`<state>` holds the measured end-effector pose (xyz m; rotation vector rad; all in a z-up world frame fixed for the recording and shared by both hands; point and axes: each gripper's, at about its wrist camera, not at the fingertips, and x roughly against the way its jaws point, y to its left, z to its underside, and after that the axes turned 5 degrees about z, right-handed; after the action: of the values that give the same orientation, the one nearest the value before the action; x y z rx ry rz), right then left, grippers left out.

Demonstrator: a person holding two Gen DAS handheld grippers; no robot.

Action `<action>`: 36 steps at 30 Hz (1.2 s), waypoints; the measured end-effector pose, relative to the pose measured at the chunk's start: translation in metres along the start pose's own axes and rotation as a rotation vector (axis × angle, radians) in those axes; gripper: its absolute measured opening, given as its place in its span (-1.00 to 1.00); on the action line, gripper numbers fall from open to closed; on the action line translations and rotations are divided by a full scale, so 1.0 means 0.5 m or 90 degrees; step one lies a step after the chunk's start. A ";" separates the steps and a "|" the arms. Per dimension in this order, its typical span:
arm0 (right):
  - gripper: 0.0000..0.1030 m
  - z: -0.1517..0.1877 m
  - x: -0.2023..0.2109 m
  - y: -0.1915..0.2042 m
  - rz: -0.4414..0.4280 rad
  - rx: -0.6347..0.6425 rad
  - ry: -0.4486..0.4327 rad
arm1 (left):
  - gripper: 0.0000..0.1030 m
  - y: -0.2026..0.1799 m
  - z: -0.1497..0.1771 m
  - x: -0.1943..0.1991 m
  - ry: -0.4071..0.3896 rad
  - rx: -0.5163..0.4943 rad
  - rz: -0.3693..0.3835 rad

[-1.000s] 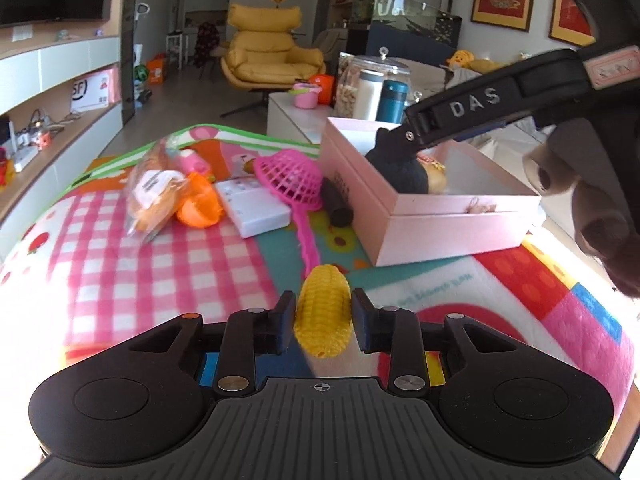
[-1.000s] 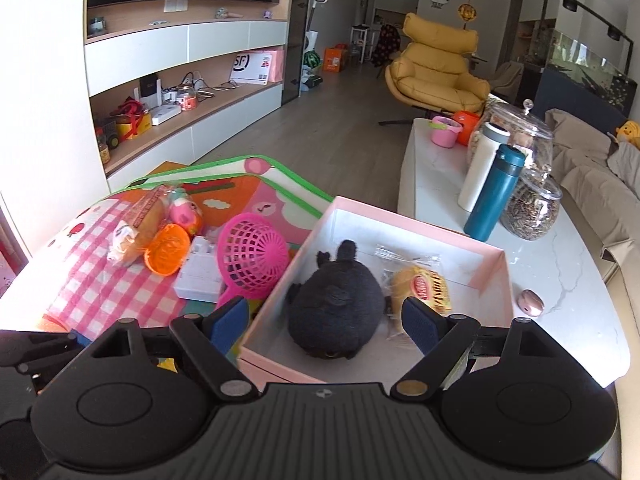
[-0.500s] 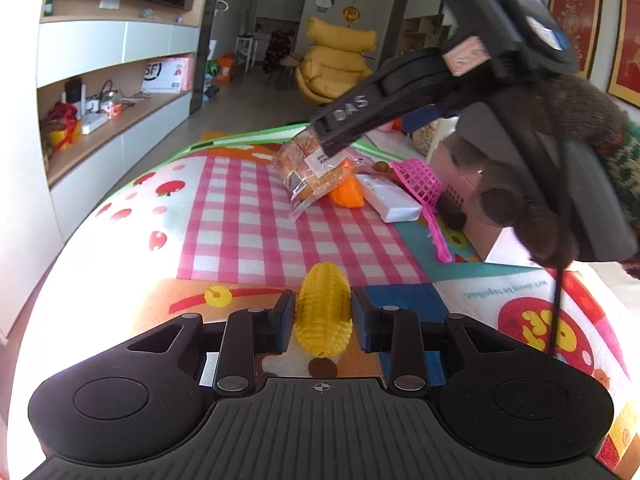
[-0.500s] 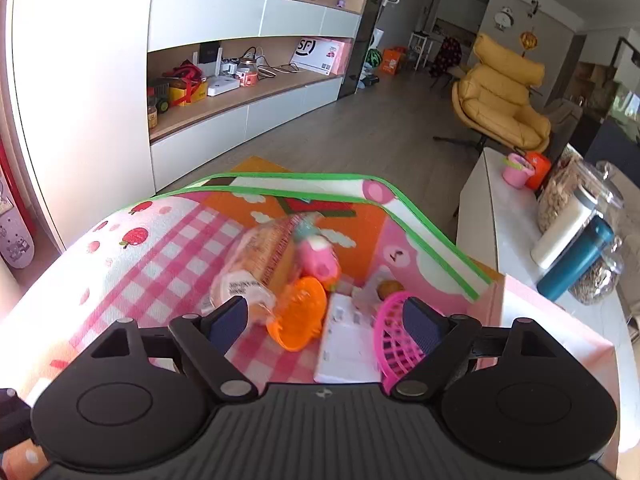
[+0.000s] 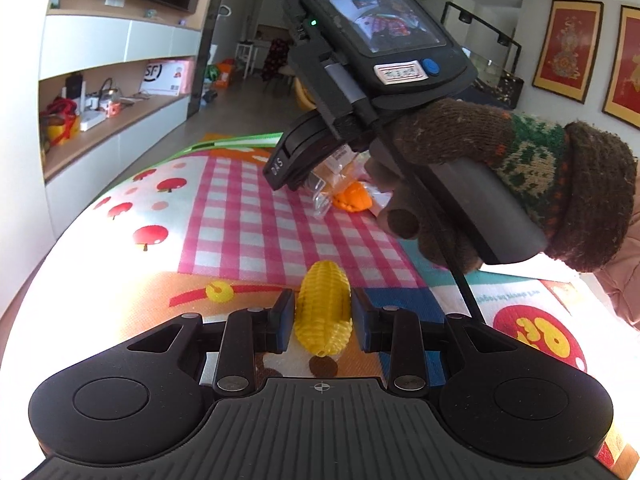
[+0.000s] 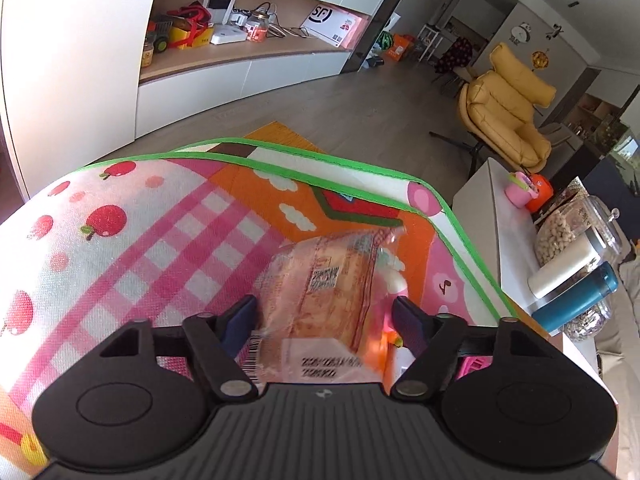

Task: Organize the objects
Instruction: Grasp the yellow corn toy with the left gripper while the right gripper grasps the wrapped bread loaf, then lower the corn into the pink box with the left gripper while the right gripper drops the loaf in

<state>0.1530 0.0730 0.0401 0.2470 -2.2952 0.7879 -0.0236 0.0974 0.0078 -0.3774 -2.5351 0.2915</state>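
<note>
Left wrist view: bumpy yellow plastic corn [image 5: 324,312] squeezed between left gripper [image 5: 322,316] fingers, over colourful play mat [image 5: 240,216]. Gloved hand [image 5: 460,184] holds other gripper ahead.

Right wrist view: right gripper [image 6: 326,320] fingers wide, crinkly clear bread bag [image 6: 324,292] lying between them on mat. Yellow armchair [image 6: 508,116] behind.

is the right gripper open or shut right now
Open: the right gripper has its jaws spread wide, straddling the wrapped bread packet, not squeezing it.
</note>
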 end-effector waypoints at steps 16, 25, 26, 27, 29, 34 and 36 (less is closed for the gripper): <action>0.06 0.228 0.217 -0.119 -0.123 -0.073 0.029 | -0.34 -0.030 0.018 0.028 0.021 -0.001 0.007; 0.06 0.391 0.301 -0.165 -0.127 -0.130 0.029 | -0.34 -0.091 0.028 0.056 0.054 -0.025 0.005; 0.06 0.404 0.307 -0.173 -0.126 -0.139 0.027 | -0.34 -0.101 0.024 0.057 0.055 -0.031 0.005; 0.06 0.419 0.312 -0.180 -0.128 -0.150 0.026 | -0.34 -0.113 0.019 0.058 0.053 -0.038 0.006; 0.06 0.445 0.317 -0.194 -0.137 -0.173 0.027 | -0.34 -0.133 0.003 0.062 0.045 -0.049 0.009; 0.06 0.501 0.328 -0.222 -0.154 -0.212 0.023 | -0.34 -0.198 -0.076 0.054 0.020 -0.067 0.038; 0.06 0.513 0.331 -0.233 -0.157 -0.226 0.017 | -0.34 -0.238 -0.114 0.042 0.002 -0.095 0.060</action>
<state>-0.0678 -0.1677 0.0566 0.3450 -2.2749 0.2517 -0.0334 0.0000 0.0988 -0.5559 -2.5474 0.1361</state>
